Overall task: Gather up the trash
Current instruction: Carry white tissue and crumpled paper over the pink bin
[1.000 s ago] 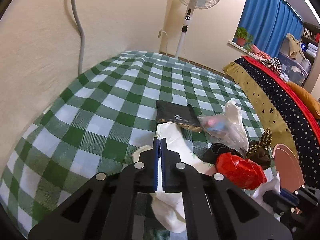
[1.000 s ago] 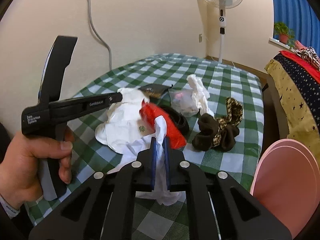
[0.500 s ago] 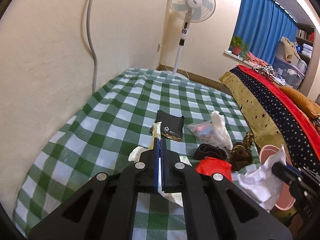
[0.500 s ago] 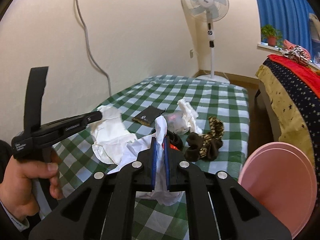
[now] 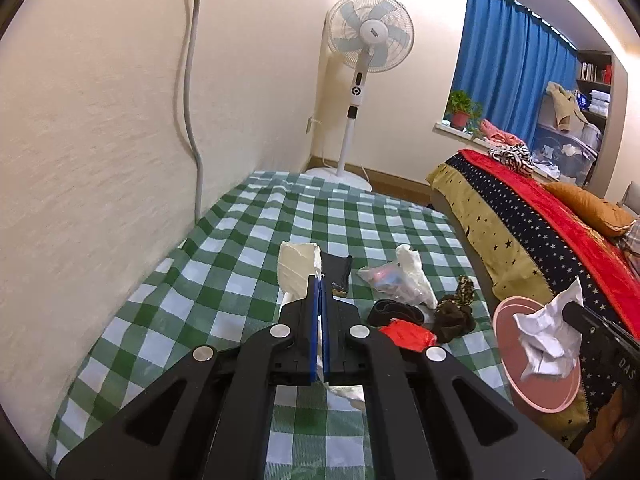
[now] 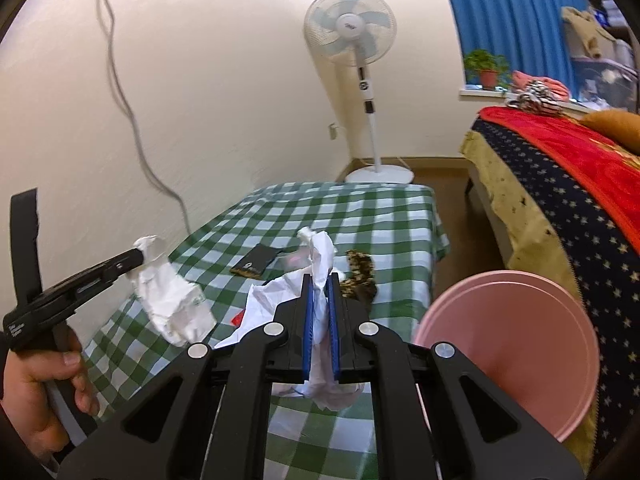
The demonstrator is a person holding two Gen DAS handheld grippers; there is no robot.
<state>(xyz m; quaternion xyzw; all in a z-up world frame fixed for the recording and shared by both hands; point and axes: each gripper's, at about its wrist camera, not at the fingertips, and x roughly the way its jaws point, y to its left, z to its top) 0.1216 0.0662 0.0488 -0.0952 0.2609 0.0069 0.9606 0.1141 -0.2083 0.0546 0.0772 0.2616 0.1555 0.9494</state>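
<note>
The checked bed (image 5: 248,248) fills the middle of both views, green and white, running lengthwise away toward a standing fan (image 5: 370,40). To its right, between it and the starred bedspread (image 5: 532,236), stands the pink bin (image 6: 516,344), its round mouth tilted toward the cameras; this is most likely where the trash goes.

Both tongs are loaded and lifted clear of the cloth. The right gripper (image 6: 320,280) is clamped on a crumpled white paper (image 6: 320,256), which bunches up above the blue pads and hangs below them. In the left wrist view that same paper sits in front of the bin's mouth, over its rim (whether it is truly above the opening or only lined up with it, I cannot say). The left gripper (image 5: 319,284) is closed on a white tissue wad (image 5: 298,268), held up over the near left part of the bed, well apart from the bin.

So the right hand is the nearer one: the bin lies just right of and below its tongs, while the left hand must cross the bed rightward to reach it.

Still lying on the cloth are a clear plastic bag (image 5: 396,278), a red wrapper (image 5: 408,332), a black pouch (image 5: 338,272) and dark leopard-print socks (image 5: 456,308).
</note>
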